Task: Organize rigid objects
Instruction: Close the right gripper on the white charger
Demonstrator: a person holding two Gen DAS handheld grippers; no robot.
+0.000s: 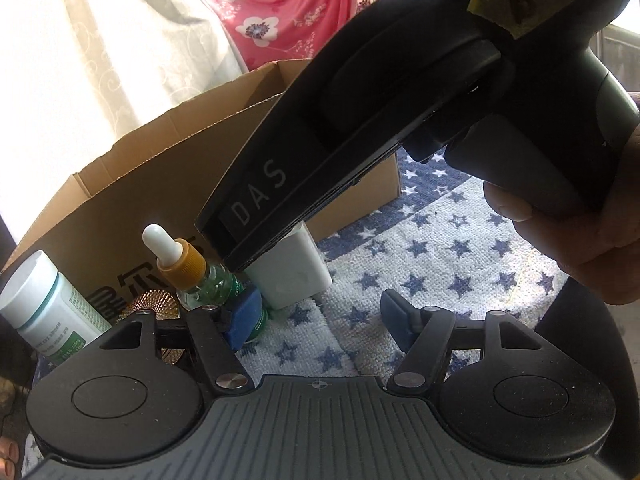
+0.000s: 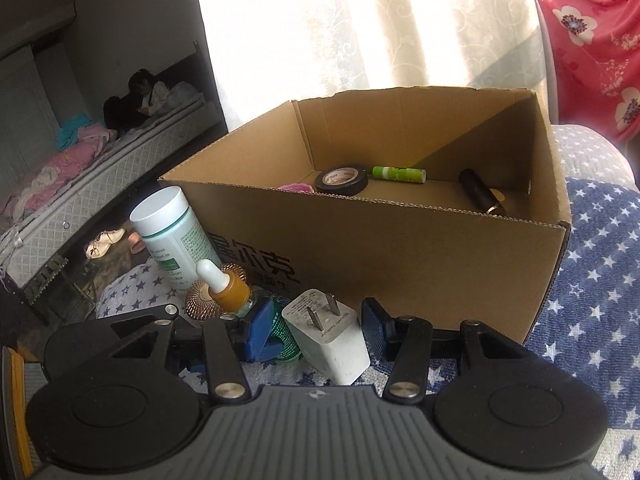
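A white plug charger [image 2: 328, 336] lies on the star-patterned cloth in front of the cardboard box [image 2: 400, 256]. My right gripper [image 2: 320, 332] is open, with its blue pads on either side of the charger. A green dropper bottle with an orange collar [image 2: 236, 296] stands by its left pad. In the left wrist view the right gripper's black body [image 1: 360, 128] hangs over the charger [image 1: 292, 272]. My left gripper [image 1: 320, 324] is open and empty, low over the cloth, with the dropper bottle [image 1: 188, 264] at its left pad.
A white and green pill bottle [image 2: 172, 232] and a gold ribbed disc [image 2: 204, 300] stand left of the dropper. Inside the box lie a black tape roll [image 2: 342, 178], a green tube [image 2: 398, 174], a black cylinder [image 2: 480, 192] and something pink [image 2: 296, 187].
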